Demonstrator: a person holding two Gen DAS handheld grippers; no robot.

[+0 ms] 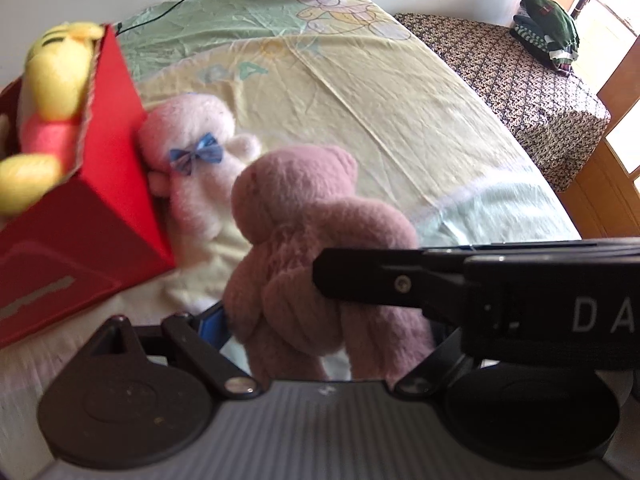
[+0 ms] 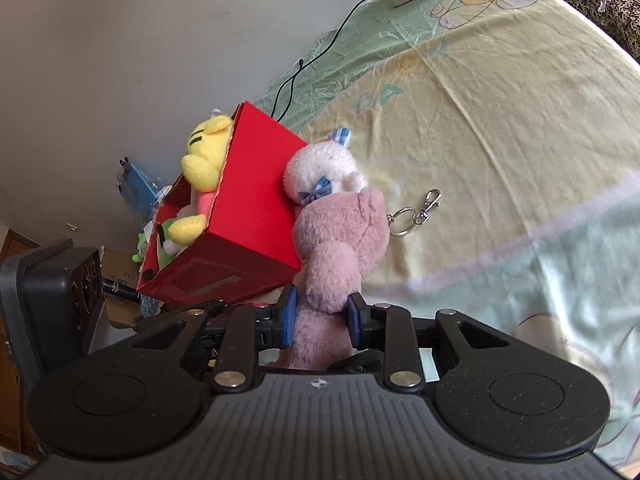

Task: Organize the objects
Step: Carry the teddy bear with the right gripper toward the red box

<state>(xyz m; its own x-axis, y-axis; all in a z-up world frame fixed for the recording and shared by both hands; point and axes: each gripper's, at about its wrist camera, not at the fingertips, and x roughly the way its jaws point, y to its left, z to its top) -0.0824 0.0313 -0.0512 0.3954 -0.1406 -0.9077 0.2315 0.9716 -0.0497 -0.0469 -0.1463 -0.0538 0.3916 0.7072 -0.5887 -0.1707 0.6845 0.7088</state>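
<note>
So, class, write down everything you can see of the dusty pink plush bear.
The pink bear is a soft, fuzzy dusty-mauve plush with a round head, stubby arms and legs. A metal keyring with a clasp hangs from its head. It is held upright over the bed sheet, the right gripper shut on its lower body with blue-padded fingers. It overlaps the white bear near the red box.

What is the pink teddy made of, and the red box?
The dusty-pink plush teddy looks like soft, fuzzy fabric; its surface is fluffy pile. The red rectangular box seems to be matte cardboard: flat stiff walls, and a rough corrugated-looking rim.
</note>
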